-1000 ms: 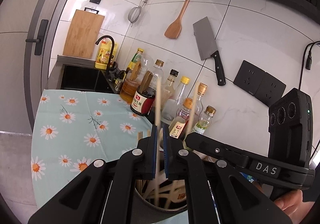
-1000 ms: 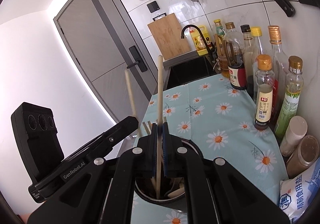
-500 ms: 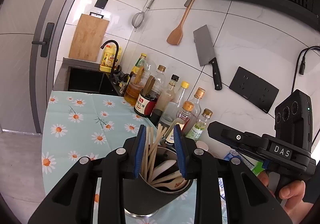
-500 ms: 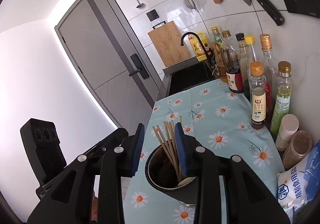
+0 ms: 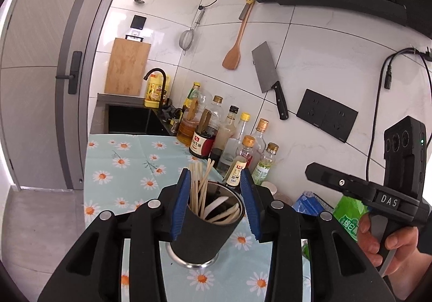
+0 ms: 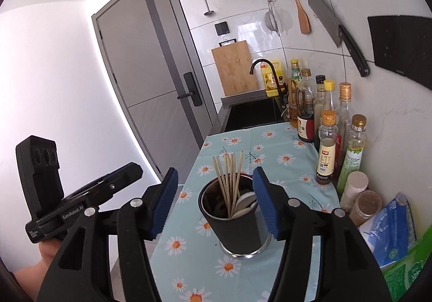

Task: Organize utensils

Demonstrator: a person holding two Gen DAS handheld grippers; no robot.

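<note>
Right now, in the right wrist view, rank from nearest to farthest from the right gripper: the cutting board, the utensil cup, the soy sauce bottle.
From the right gripper, jaws opening with nothing pinched:
1. utensil cup, framed between the fingers on the floral cloth.
2. soy sauce bottle, farther along on the right, by the wall.
3. cutting board, leaning on the far wall behind the sink.

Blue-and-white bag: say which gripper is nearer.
Right. The right gripper has the bag just beside its wall-side finger; the left gripper is farther out, toward the counter's open edge. Both jaws are opening, the utensil cup between them.
</note>
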